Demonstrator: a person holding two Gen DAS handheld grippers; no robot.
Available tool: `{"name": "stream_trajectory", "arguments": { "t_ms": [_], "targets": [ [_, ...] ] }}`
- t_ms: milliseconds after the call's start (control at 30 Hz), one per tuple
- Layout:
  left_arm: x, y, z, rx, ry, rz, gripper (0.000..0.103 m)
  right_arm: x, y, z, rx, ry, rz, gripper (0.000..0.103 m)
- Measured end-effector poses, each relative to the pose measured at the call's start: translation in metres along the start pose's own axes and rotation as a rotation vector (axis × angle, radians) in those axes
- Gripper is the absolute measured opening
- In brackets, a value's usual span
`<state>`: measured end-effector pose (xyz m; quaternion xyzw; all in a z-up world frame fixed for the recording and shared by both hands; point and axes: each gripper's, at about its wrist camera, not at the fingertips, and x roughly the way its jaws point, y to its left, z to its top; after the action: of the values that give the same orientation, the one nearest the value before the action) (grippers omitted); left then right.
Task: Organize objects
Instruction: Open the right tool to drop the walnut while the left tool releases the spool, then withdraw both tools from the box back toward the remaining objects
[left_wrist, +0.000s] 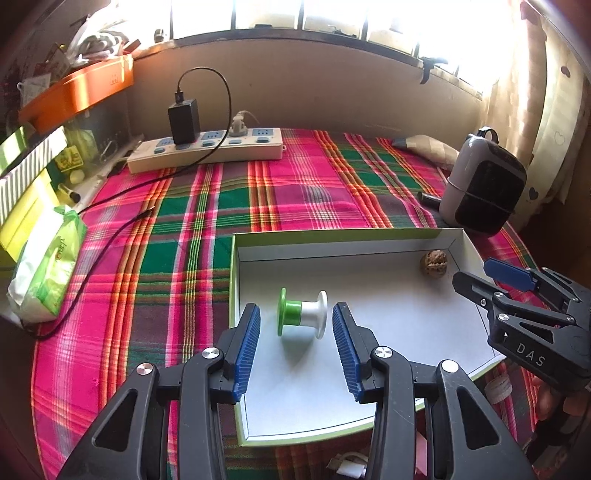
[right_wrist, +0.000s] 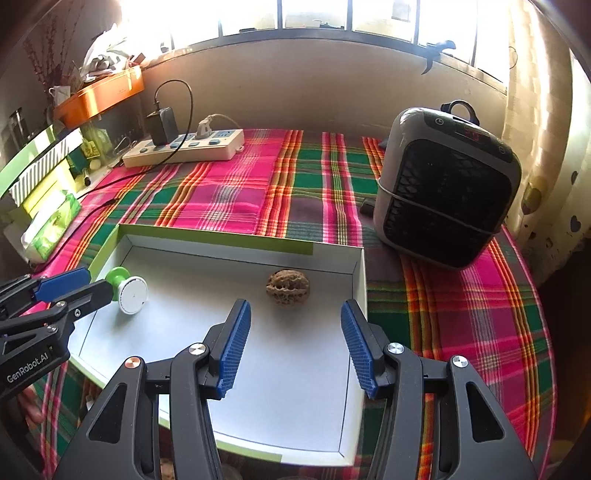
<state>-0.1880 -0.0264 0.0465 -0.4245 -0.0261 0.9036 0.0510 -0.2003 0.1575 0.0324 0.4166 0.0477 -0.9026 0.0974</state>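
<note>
A shallow white box with a green rim (left_wrist: 343, 233) (right_wrist: 240, 251) lies on the plaid cloth. Inside it a green-and-white thread spool (left_wrist: 308, 313) (right_wrist: 131, 293) rests on its side at the left, and a brown walnut (left_wrist: 433, 261) (right_wrist: 288, 287) sits near the far right corner. My left gripper (left_wrist: 296, 307) (right_wrist: 96, 281) hovers open just short of the spool, its blue pads clear of it. Over the box floor my right gripper (right_wrist: 295, 303) (left_wrist: 474, 270) is open too, and the walnut lies free just beyond its fingertips.
A white power strip (left_wrist: 207, 149) with a black charger and trailing cable lies at the back left. A grey-and-black heater (right_wrist: 447, 184) stands right of the box. A green tissue pack (left_wrist: 48, 273) and stacked boxes line the left edge, below an orange tray (left_wrist: 77, 88).
</note>
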Motion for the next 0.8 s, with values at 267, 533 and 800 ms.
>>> {"name": "stream_trajectory", "arguments": {
  "t_ms": [267,533,800],
  "targets": [
    [-0.019,0.010,-0.018,-0.046,-0.024,-0.004,0.039,-0.021,-0.004,-0.015,0.027,-0.026,0.005,0.052],
    [-0.044,0.015,-0.043,-0.068,-0.048,-0.014,0.039,-0.042,-0.002,-0.036,0.033,-0.052,0.013,0.052],
    [-0.055,0.011,-0.070,-0.067,-0.032,-0.046,0.039,-0.062,-0.002,-0.061,0.050,-0.077,0.030,0.052]
  ]
}}
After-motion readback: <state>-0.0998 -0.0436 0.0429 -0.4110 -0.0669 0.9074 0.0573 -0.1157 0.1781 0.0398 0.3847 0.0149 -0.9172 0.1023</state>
